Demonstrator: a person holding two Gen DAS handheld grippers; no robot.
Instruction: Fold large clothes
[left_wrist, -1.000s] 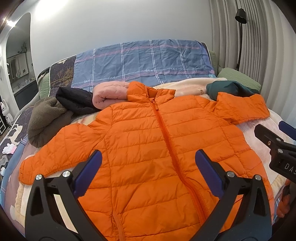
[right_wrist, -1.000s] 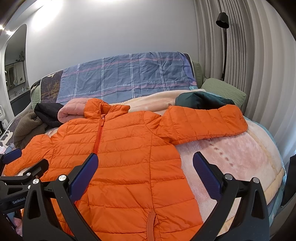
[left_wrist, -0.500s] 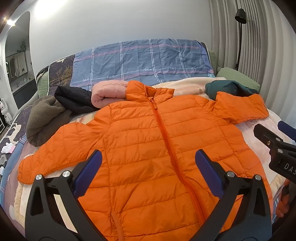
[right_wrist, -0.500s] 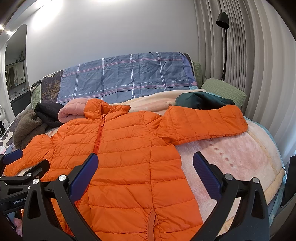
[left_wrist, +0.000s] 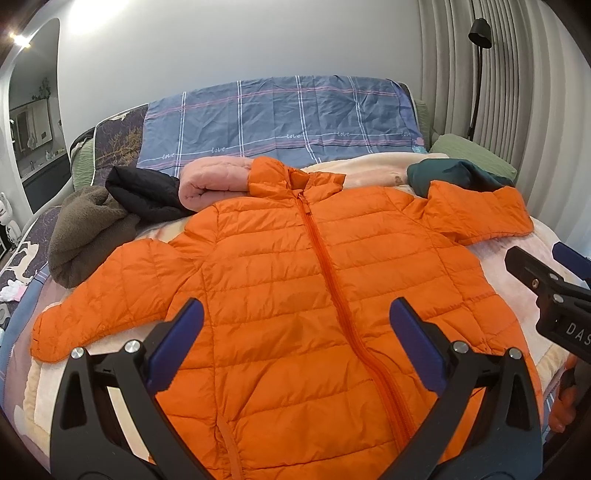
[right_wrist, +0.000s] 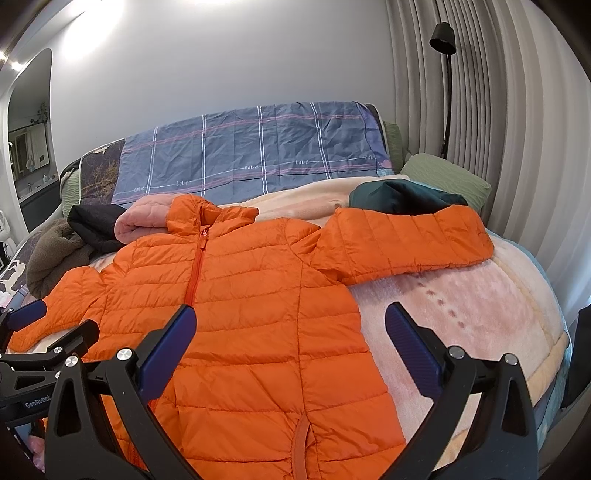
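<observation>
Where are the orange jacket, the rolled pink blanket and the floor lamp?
Jacket (left_wrist: 295, 280): left wrist view, chest panel left of the zip.
Pink blanket (left_wrist: 214, 181): left wrist view, top of the roll.
Lamp (right_wrist: 443, 37): right wrist view, black shade.

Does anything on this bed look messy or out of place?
The orange jacket lies flat, zipped, sleeves spread, nothing damaged. The untidy part is behind it: a brown fleece, a black garment and a dark green one sit in loose heaps, unfolded. Both tools are open and empty.
</observation>
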